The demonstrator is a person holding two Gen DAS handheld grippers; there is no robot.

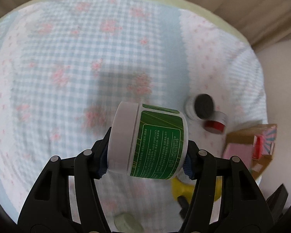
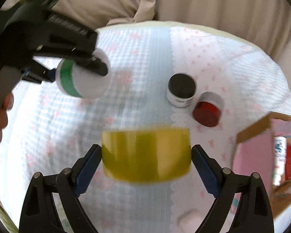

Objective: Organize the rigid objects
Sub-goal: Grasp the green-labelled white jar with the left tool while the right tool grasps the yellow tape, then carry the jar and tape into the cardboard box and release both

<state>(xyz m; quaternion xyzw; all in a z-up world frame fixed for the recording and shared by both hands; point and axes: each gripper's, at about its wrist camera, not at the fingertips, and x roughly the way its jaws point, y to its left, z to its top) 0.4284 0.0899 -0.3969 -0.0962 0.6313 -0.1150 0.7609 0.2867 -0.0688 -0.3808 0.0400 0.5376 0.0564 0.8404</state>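
The left gripper (image 1: 146, 160) is clamped on a green-labelled white jar (image 1: 148, 141), held above the checked blanket (image 1: 67, 58). The right gripper (image 2: 146, 163) squeezes a yellow jar (image 2: 146, 155); a black-lidded jar (image 2: 181, 90) and a red-lidded jar (image 2: 207, 111) touch near the blanket's right edge.

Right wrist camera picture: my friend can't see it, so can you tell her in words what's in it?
The right gripper holds a blurry yellow jar between its fingers, above a checked blue-and-pink cloth. To the upper left, the left gripper carries a white jar with a green label. On the right lie a black-lidded jar, a red-lidded jar and a pink-lined cardboard box.
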